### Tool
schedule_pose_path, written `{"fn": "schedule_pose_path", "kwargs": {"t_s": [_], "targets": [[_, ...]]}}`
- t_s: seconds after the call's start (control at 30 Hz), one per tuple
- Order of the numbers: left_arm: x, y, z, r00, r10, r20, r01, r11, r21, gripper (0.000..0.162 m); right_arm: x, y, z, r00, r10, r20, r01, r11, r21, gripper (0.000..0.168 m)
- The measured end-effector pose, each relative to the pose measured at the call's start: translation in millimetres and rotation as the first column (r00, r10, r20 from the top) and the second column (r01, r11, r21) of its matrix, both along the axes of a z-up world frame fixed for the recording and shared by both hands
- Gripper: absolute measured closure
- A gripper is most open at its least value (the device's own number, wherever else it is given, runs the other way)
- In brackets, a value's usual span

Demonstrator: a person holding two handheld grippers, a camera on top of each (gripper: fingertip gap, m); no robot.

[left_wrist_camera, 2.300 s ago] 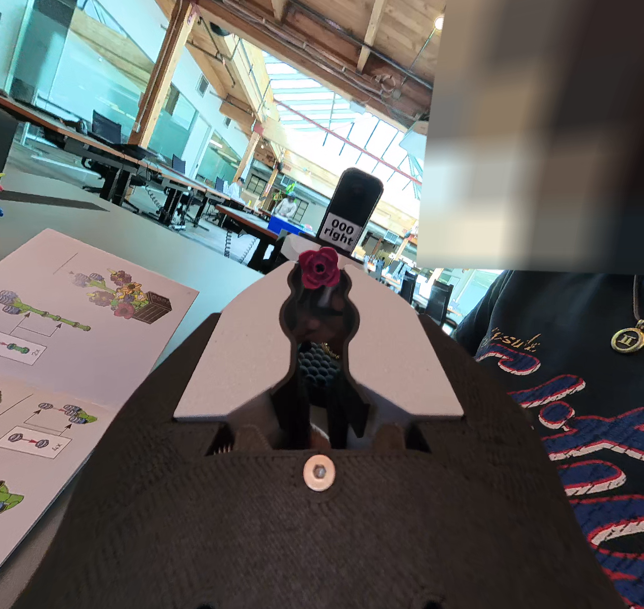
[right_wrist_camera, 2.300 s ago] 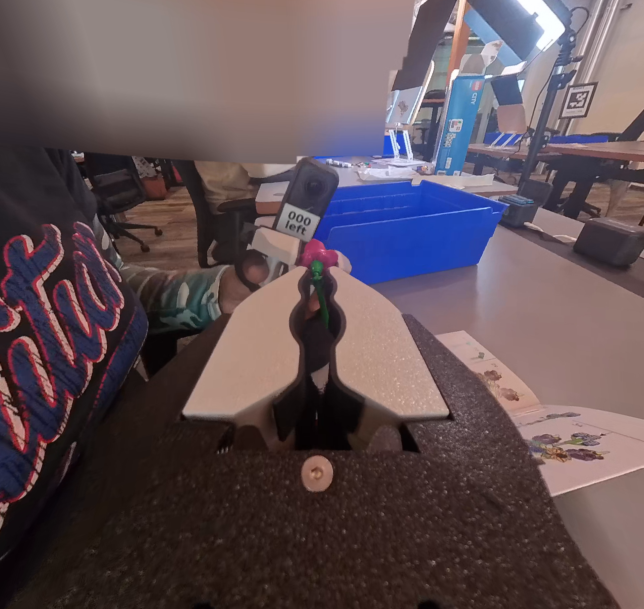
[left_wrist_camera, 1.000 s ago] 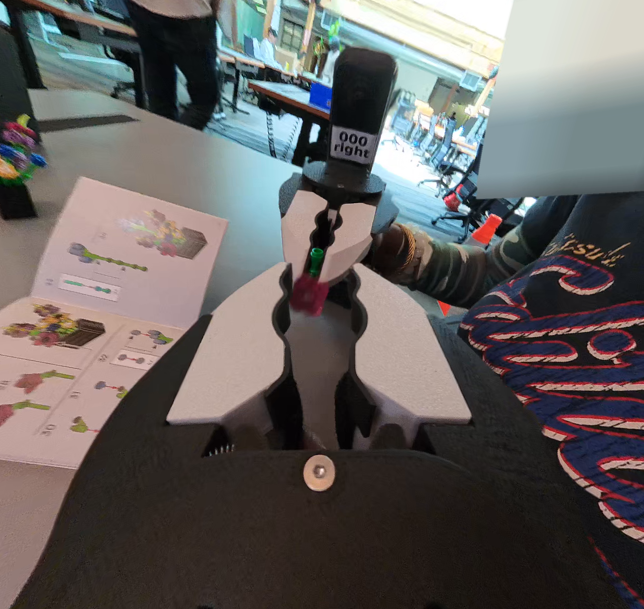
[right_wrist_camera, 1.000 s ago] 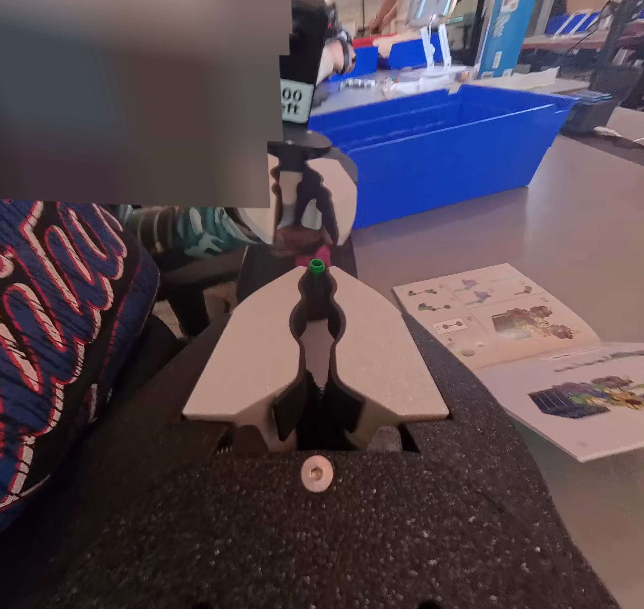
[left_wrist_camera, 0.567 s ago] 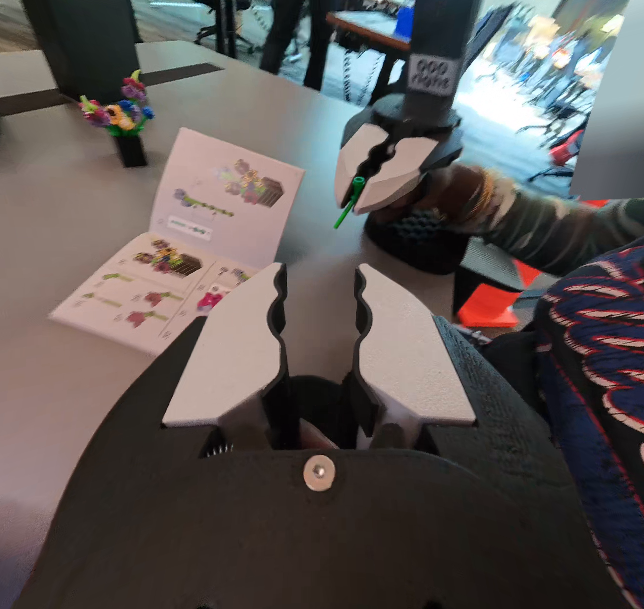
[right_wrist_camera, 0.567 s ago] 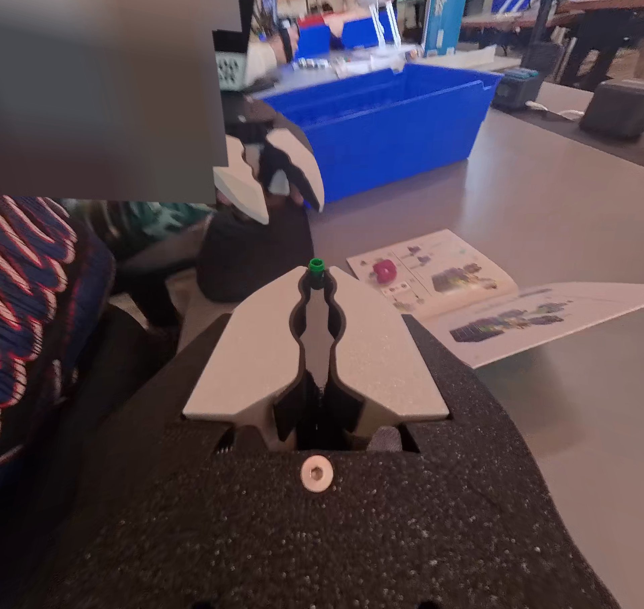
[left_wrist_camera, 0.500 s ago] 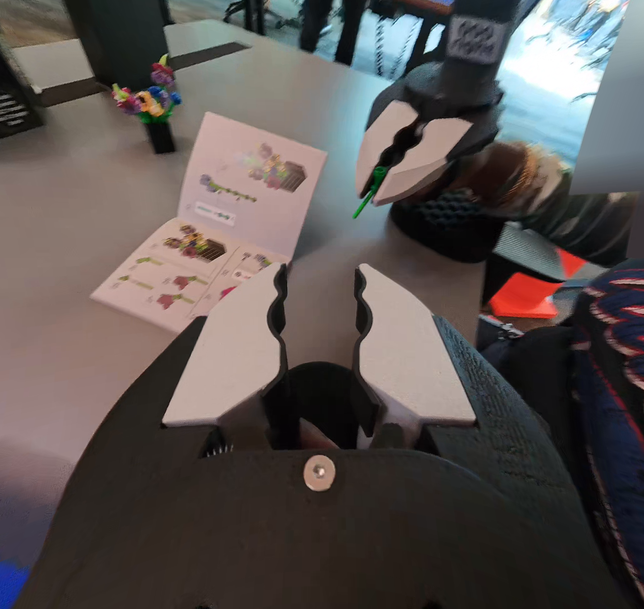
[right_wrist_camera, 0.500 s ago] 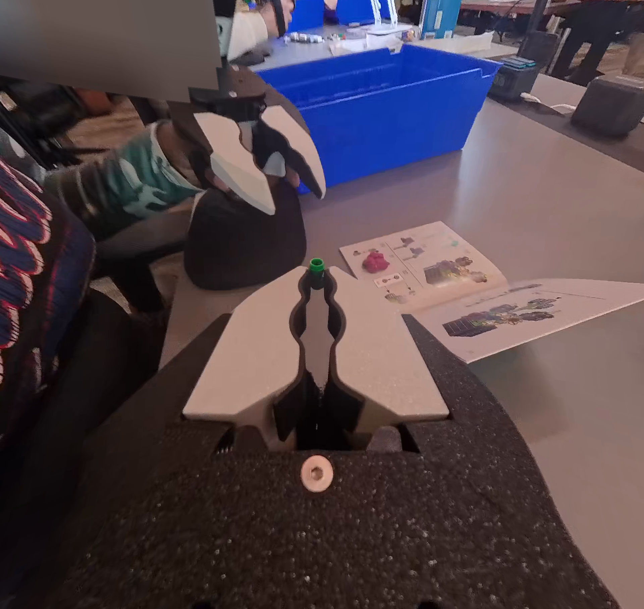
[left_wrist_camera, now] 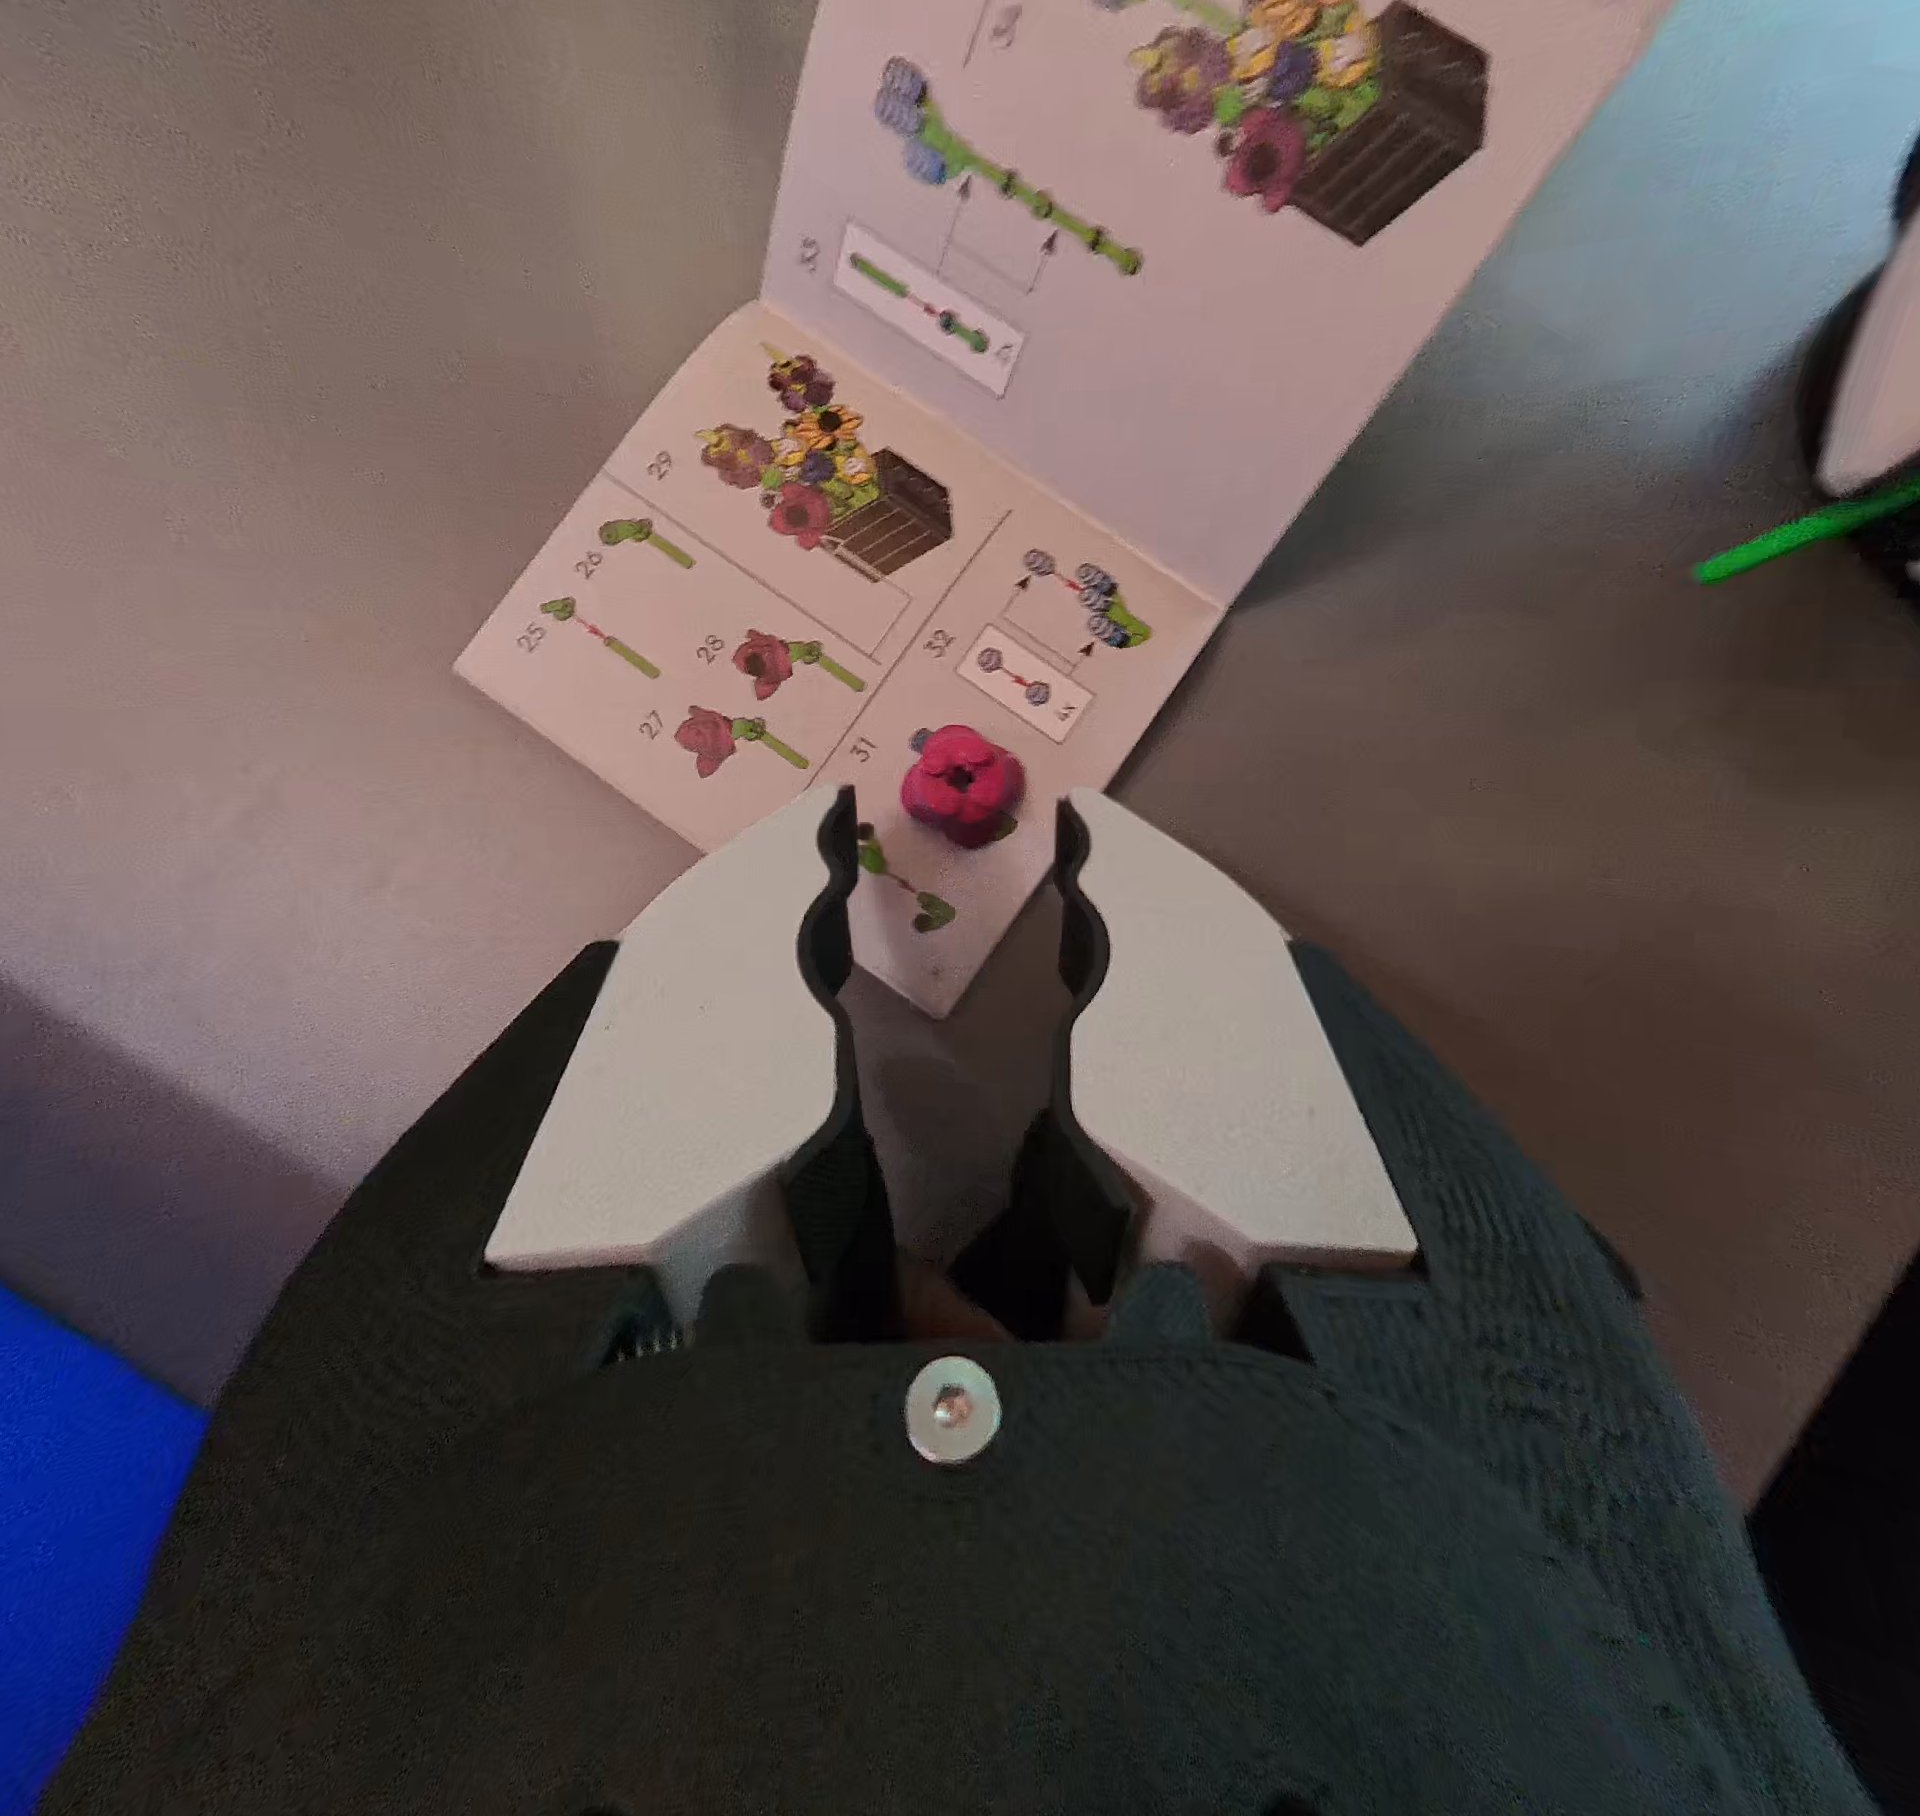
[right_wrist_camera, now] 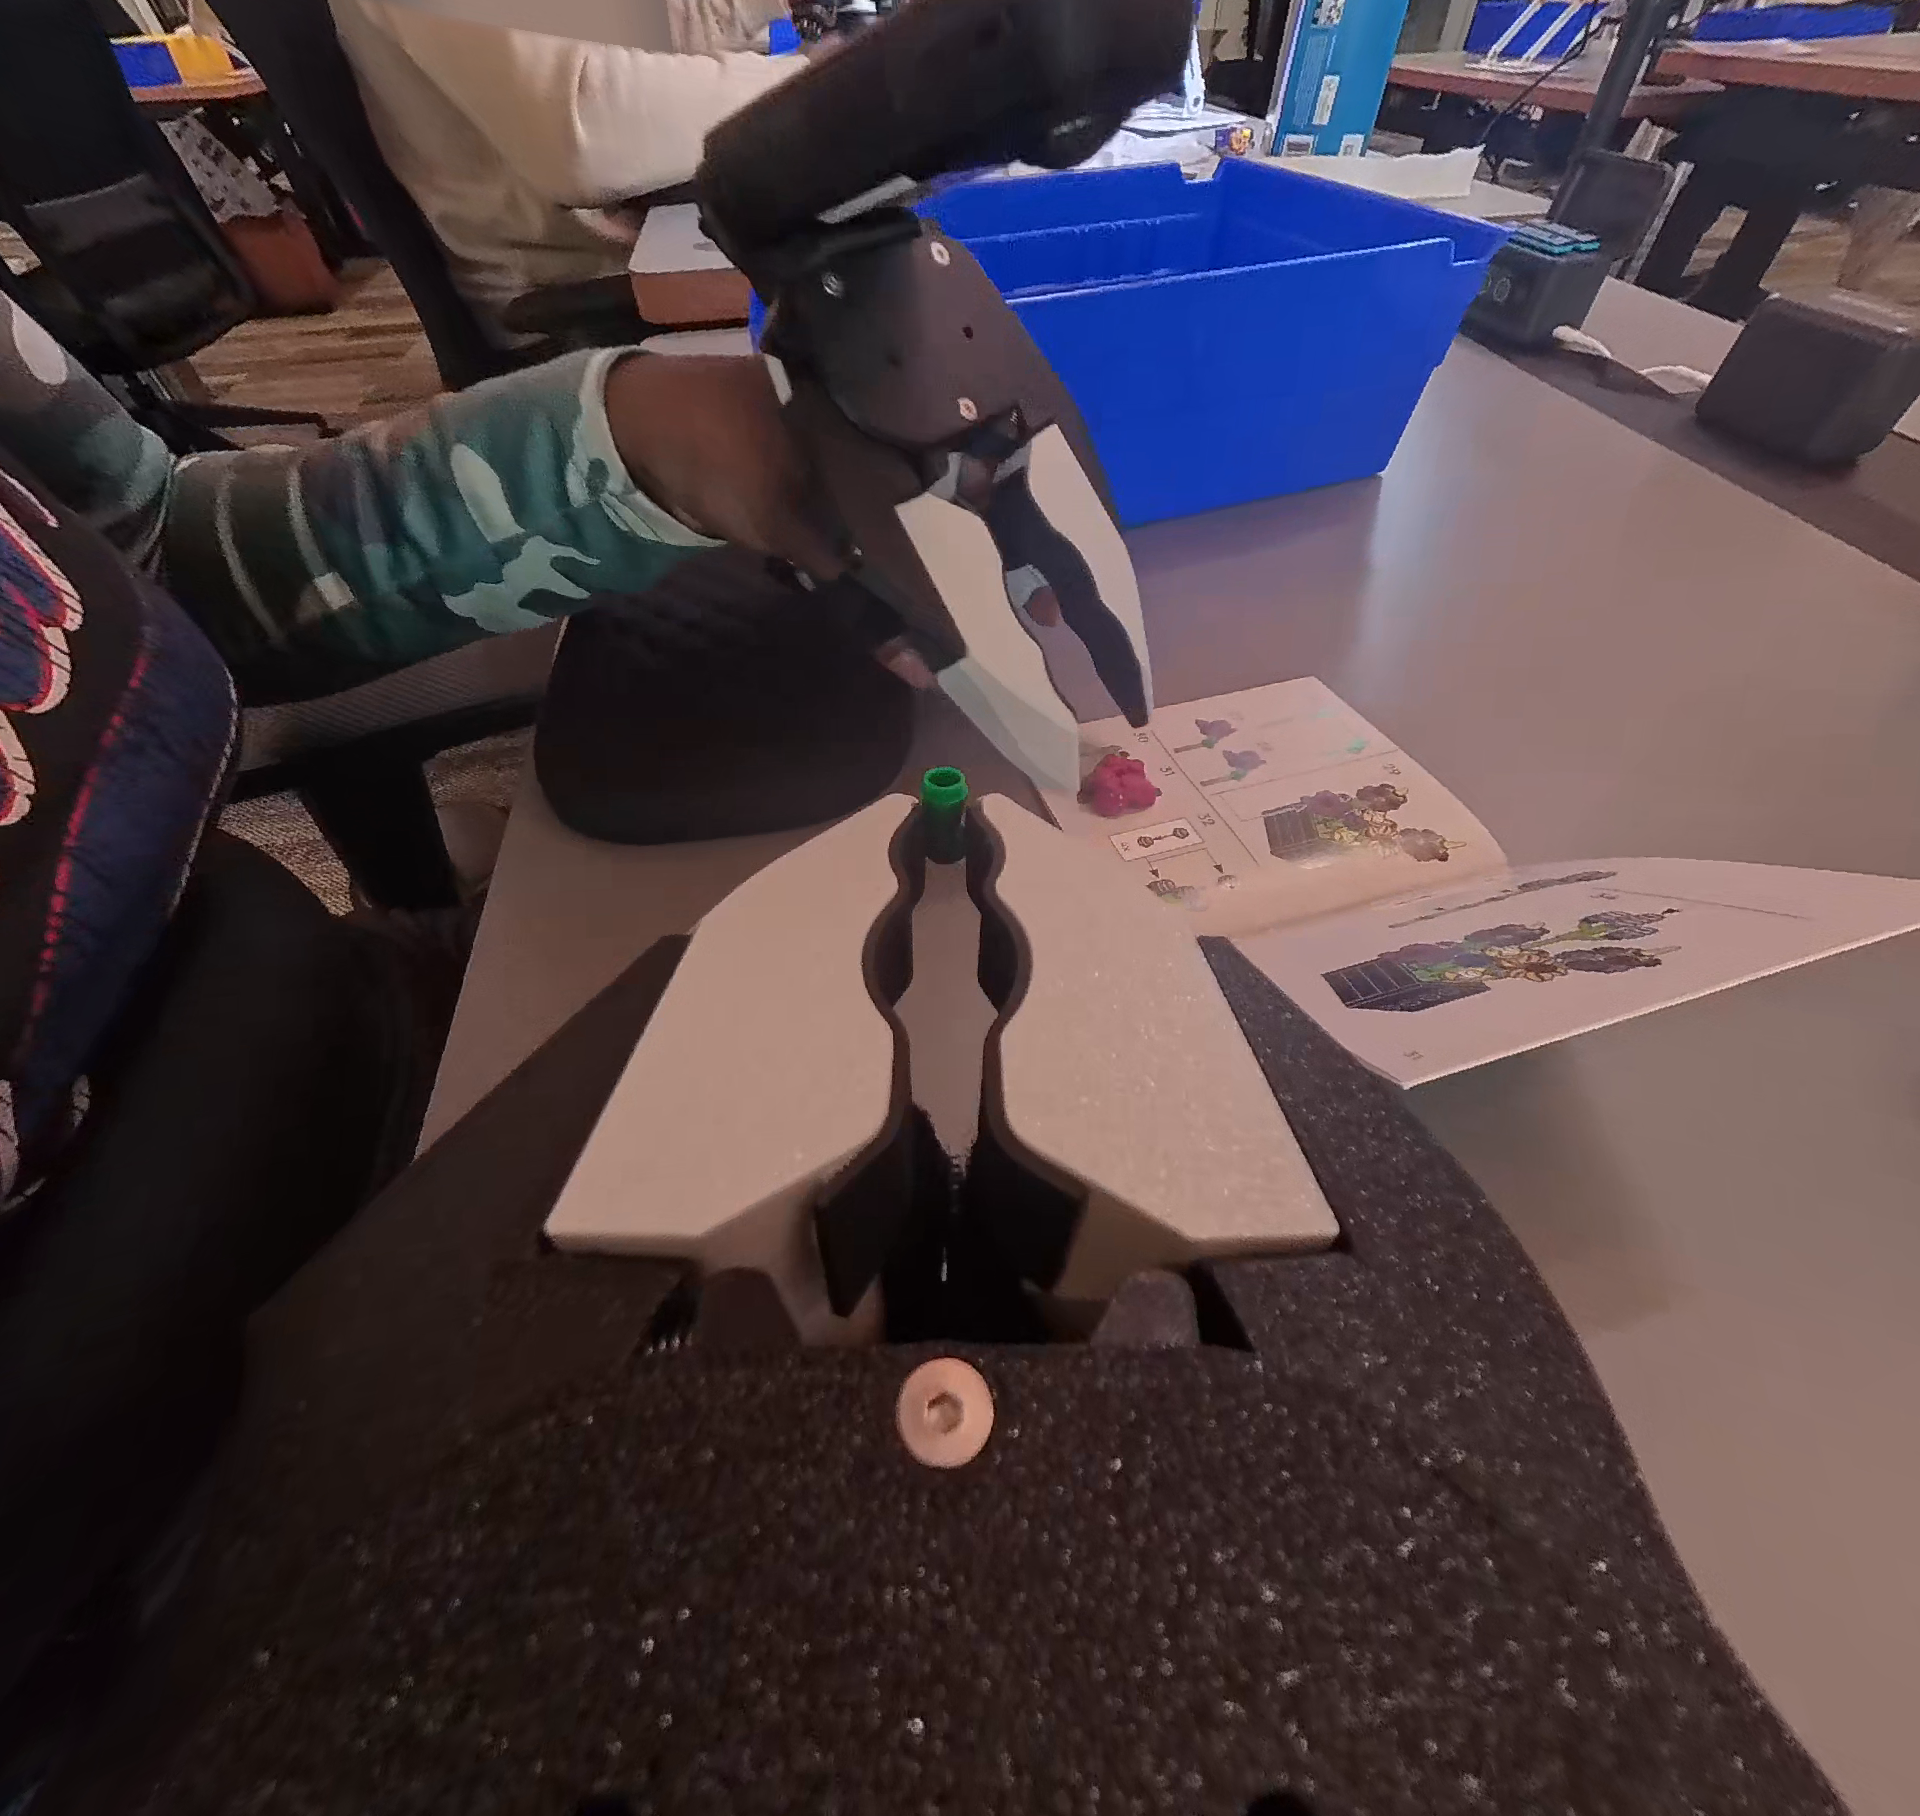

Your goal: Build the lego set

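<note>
Left gripper (left_wrist_camera: 956, 805) hovering over the red flower (left_wrist_camera: 961, 771), fingers apart and empty
The flower is lying on the open booklet (left_wrist_camera: 1039, 436), while the right gripper (right_wrist_camera: 943, 816) is pinching the green stem (right_wrist_camera: 943, 792); closing off-centre could probably flick the flower across the slick page. The grey table (right_wrist_camera: 1558, 561) is carrying a blue bin (right_wrist_camera: 1226, 332) in a busy workshop

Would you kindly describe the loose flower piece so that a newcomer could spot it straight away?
Find the open instruction booklet lying on the grey table. On the booklet's near corner, just ahead of the open left gripper, sits the magenta flower piece. Unlike the flat printed flowers around it, it is a solid, raised lump with a dark centre hole.
</note>
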State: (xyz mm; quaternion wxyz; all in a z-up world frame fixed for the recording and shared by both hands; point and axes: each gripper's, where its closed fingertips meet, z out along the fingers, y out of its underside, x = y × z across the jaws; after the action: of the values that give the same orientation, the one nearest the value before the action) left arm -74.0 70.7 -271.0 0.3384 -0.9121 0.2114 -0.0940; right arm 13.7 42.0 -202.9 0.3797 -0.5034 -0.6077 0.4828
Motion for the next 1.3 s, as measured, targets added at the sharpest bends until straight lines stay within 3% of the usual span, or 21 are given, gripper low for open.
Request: {"fn": "schedule_pose_path", "kwargs": {"t_s": [0.17, 0.27, 0.4, 0.5, 0.63, 0.8, 0.9, 0.97, 1.13, 1.2, 1.3], "targets": [[1, 1, -10, 1.0, -0.008, 0.021, 0.008, 1.0, -0.028, 0.126, 0, 0, 0, 1.0, 0.006, -0.002, -0.006, 1.0, -0.01, 0.161], [4, 0, -12, 0.998, -0.039, 0.044, 0.041, 0.998, -0.046, 0.144, 1, 1, 2, 1.0, 0.001, -0.015, -0.001, 1.0, -0.016, 0.161], [25, -15, -6, 0.965, -0.241, 0.099, 0.246, 0.969, -0.039, 0.147, 5, 5, 6, 0.999, -0.019, -0.03, 0.018, 1.0, -0.02, 0.161], [32, -28, 5, 0.937, -0.348, 0.045, 0.348, 0.938, 0.01, 0.147, 8, 9, 8, 0.998, -0.041, -0.045, 0.039, 0.999, -0.031, 0.161], [18, -67, 25, 0.914, -0.4, -0.072, 0.399, 0.916, -0.033, 0.147, 9, 9, 8, 0.998, -0.043, -0.042, 0.042, 0.999, -0.028, 0.161], [-30, -119, 24, 0.907, -0.361, -0.218, 0.323, 0.927, -0.192, 0.146, 6, 4, 4, 1.0, -0.018, -0.013, 0.017, 1.0, -0.013, 0.161], [-60, -145, 10, 0.855, -0.383, -0.349, 0.26, 0.9, -0.35, 0.146, 5, 2, 3, 1.0, -0.011, -0.01, 0.01, 1.0, -0.007, 0.161], [-63, -154, 6, 0.833, -0.42, -0.361, 0.268, 0.877, -0.4, 0.146, 5, 2, 3, 1.0, -0.011, -0.01, 0.011, 1.0, -0.007, 0.161], [-55, -153, 9, 0.908, -0.357, -0.219, 0.269, 0.898, -0.348, 0.134, 6, 3, 4, 1.0, -0.021, -0.016, 0.021, 1.0, -0.004, 0.161], [-55, -151, 12, 0.949, -0.275, -0.151, 0.226, 0.933, -0.281, 0.123, 7, 3, 5, 1.0, -0.021, -0.019, 0.021, 1.0, -0.009, 0.161], [-53, -146, 15, 0.99, -0.139, -0.008, 0.136, 0.982, -0.127, 0.121, 6, 3, 4, 1.0, -0.018, -0.014, 0.018, 1.0, -0.011, 0.161]]}}
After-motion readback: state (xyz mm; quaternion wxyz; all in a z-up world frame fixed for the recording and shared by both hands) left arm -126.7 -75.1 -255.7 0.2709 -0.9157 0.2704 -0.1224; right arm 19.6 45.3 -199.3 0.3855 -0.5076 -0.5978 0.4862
